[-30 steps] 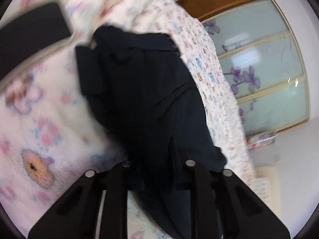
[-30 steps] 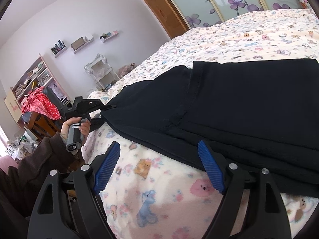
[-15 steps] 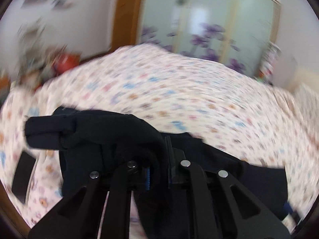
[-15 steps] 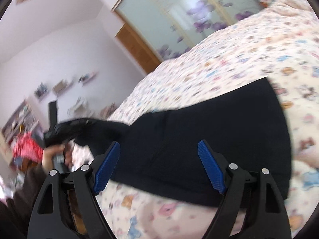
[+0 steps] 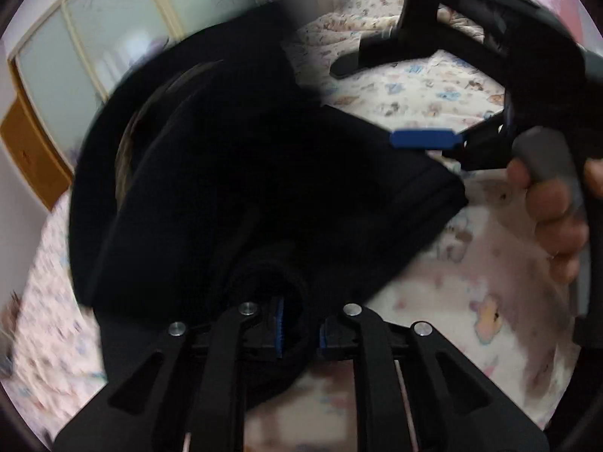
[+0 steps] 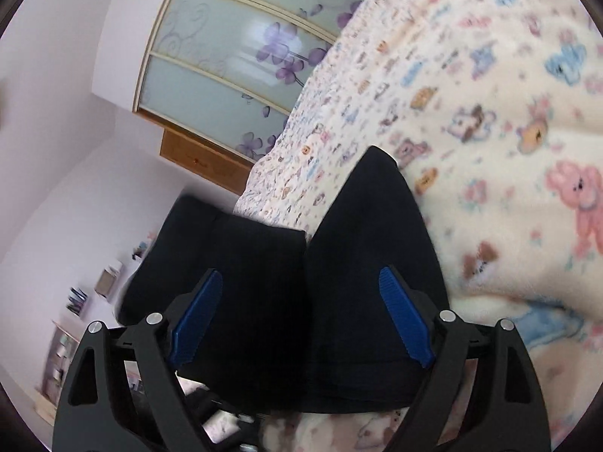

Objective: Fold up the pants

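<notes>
The black pants lie on the flowery bedspread, partly doubled over. My left gripper is shut on a bunched edge of the pants and holds it up over the rest of the cloth. My right gripper is open, its blue pads on either side of the black pants without pinching them. The right gripper also shows in the left wrist view, open, at the far corner of the pants.
The bedspread fills the right side of the right wrist view. Frosted wardrobe doors with purple flowers and a wooden door stand beyond the bed. Wall shelves are at the far left.
My left gripper has carried the held pants edge over toward the right gripper, folding the cloth. Both views swung round. The right gripper stayed open.
</notes>
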`<move>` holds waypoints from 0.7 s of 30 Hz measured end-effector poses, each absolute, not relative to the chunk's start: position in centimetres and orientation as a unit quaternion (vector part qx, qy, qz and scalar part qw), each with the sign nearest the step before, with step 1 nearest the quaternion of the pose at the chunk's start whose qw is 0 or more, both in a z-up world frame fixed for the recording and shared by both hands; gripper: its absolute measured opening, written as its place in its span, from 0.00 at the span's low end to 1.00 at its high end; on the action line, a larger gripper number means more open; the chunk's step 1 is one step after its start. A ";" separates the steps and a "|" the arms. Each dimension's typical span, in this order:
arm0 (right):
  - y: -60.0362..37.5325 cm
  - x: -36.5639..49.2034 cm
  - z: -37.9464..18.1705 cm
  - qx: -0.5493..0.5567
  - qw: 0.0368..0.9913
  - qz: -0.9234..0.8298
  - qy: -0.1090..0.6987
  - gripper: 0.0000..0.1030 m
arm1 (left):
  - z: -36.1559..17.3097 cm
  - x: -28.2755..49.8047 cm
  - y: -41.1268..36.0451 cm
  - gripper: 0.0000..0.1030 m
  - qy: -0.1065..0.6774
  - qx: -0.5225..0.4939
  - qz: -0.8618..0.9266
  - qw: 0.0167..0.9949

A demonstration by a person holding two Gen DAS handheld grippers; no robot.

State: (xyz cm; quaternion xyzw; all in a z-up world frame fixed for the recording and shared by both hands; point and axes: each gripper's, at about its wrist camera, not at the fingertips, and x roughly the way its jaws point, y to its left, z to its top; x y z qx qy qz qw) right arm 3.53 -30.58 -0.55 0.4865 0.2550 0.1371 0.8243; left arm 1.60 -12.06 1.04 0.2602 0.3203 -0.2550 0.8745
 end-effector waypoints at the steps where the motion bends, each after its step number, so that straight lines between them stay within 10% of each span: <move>1: -30.7 3.6 -0.7 0.488 0.824 0.134 0.255 0.85 | 0.9 1.7 -11.9 0.13 0.324 0.251 -0.254 0.876; 14: -32.6 3.8 -1.9 0.543 0.792 0.125 0.249 0.85 | 1.5 2.2 -9.9 0.26 0.336 0.144 -0.263 0.893; 19: -32.8 2.9 -0.7 0.515 0.819 0.091 0.237 0.85 | 4.1 -0.2 -6.7 0.74 0.285 0.009 -0.295 0.912; 21: -32.8 2.4 0.1 0.495 0.837 0.075 0.221 0.85 | 5.2 -1.0 -4.7 0.78 0.248 -0.040 -0.297 0.921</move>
